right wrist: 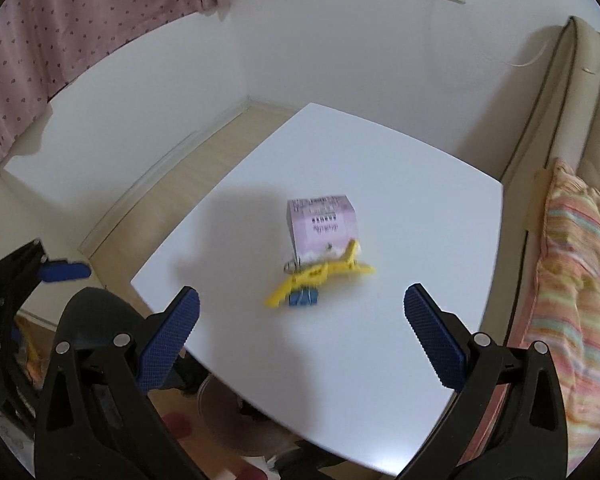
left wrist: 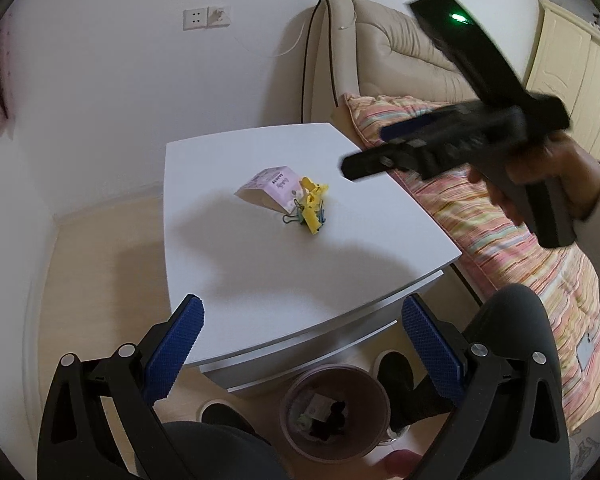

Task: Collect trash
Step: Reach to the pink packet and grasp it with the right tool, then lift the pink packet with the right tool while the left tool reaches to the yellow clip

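Note:
A small pink carton (left wrist: 271, 189) (right wrist: 322, 224) lies on the white table (left wrist: 260, 264) (right wrist: 364, 344). Against it lie a yellow plastic clip (left wrist: 312, 205) (right wrist: 320, 276) and blue-green binder clips (left wrist: 300, 218) (right wrist: 303, 298). My left gripper (left wrist: 302, 342) hangs open above the table's near edge, nothing between its blue pads. My right gripper (right wrist: 300, 322) is open too, above the table and short of the clips; the left wrist view shows it held by a hand (left wrist: 540, 168) at the right. A pink bin (left wrist: 334, 410) with scraps inside stands on the floor under the table edge.
A bed with a striped cover (left wrist: 520, 240) (right wrist: 572, 280) and beige headboard (left wrist: 400, 48) runs along the table's right side. White walls with sockets (left wrist: 207, 18) close off the back. A pink curtain (right wrist: 60, 40) hangs at the left. The person's knees (left wrist: 512, 320) sit by the bin.

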A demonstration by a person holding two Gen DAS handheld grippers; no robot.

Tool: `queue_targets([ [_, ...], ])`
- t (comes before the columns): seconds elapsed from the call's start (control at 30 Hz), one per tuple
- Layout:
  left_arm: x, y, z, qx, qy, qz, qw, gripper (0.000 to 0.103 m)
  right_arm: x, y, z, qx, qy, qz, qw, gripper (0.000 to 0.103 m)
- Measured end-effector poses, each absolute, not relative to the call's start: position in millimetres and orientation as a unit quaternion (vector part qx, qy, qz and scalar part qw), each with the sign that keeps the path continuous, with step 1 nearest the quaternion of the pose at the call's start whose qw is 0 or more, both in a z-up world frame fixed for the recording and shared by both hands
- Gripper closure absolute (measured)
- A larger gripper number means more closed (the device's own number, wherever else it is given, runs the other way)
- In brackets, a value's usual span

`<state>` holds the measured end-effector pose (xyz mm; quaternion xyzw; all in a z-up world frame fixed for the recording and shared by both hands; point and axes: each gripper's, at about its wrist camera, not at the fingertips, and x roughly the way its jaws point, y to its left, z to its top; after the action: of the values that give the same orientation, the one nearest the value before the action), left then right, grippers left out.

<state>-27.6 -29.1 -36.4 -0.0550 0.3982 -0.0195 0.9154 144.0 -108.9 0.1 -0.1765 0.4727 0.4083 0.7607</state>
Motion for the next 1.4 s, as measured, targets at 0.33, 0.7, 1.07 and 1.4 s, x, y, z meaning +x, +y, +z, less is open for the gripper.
queue_targets([
  [0.33,-25.0,-21.1,-41.8,-0.065,0.403,-0.014,0.913,0.008,192.8,-51.3,-31.0,-0.228,0.505,0.414,0.722,0.003],
  [0.7,-22.3,-15.4,-47.6,-0.074,0.41,-0.01,0.909,0.008,219.4,-18.9,-72.0,-0.248,0.55,0.415,0.681,0.003],
  [1.07,-18.6,-13.2,-52.2,-0.08,0.417,-0.012,0.906,0.008,226.8,-8.6,-96.0,-0.258,0.566,0.407,0.669,0.017],
  [1.4,-18.3,-13.5,-52.3,-0.08,0.417,-0.013,0.905,0.008,226.2,-6.2,-102.0,-0.265,0.566,0.402,0.669,0.039],
])
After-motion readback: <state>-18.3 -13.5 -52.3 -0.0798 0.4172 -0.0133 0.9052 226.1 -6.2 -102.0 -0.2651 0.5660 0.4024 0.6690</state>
